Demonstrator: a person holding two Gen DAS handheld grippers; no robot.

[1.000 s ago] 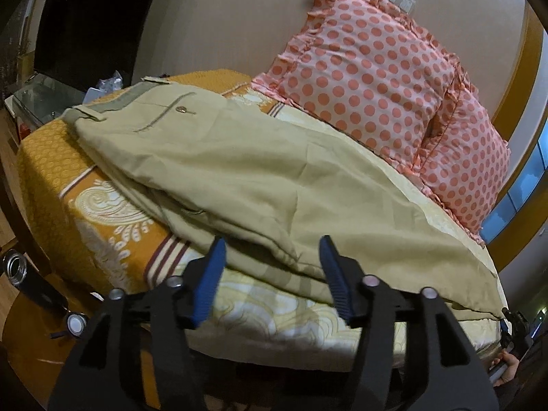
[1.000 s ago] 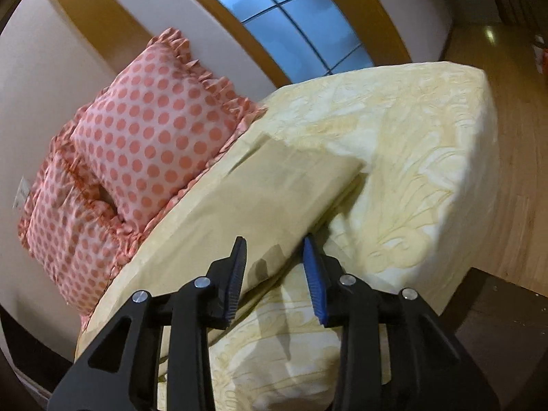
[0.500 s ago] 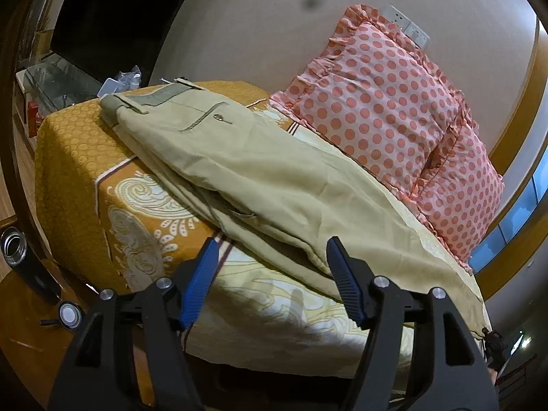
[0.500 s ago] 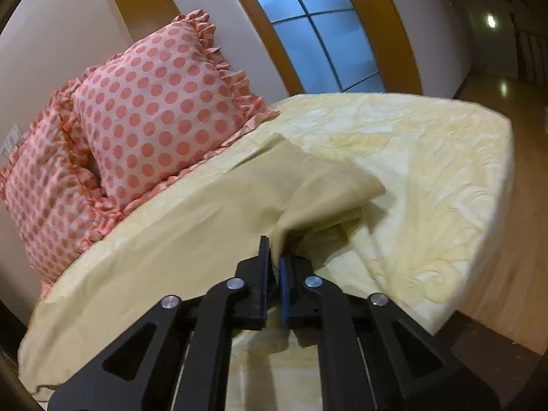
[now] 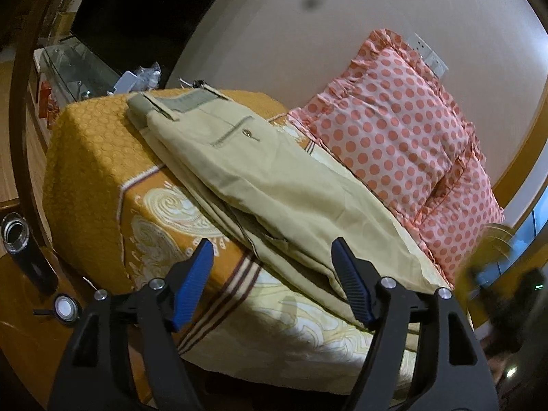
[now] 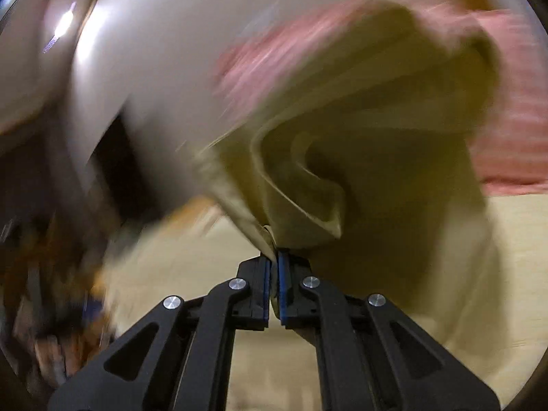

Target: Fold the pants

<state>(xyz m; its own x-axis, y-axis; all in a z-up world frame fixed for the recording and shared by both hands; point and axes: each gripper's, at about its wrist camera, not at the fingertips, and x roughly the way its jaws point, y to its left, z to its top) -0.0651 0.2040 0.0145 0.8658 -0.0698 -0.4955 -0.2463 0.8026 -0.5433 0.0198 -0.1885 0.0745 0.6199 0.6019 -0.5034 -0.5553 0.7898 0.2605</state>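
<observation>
Khaki pants (image 5: 274, 185) lie lengthwise on the bed, folded leg on leg, waistband at the far left with a buttoned back pocket. My left gripper (image 5: 272, 281) is open and empty, hovering just before the pants' near edge around the thigh. My right gripper (image 6: 274, 270) is shut on the leg-hem end of the pants (image 6: 308, 185) and holds it lifted off the bed; this view is heavily motion-blurred. In the left wrist view the raised hem end shows as a blur at the far right (image 5: 493, 239).
The bed (image 5: 102, 178) has an orange patterned cover at the left and a pale yellow one at the right. Two pink polka-dot pillows (image 5: 394, 126) lean on the wall behind the pants. A glass-topped stand (image 5: 75, 68) with clutter stands beyond the bed's left end.
My right gripper closed on the leg hem, then lifted and swung it fast toward the waistband. My left gripper drifted left along the bed, staying open.
</observation>
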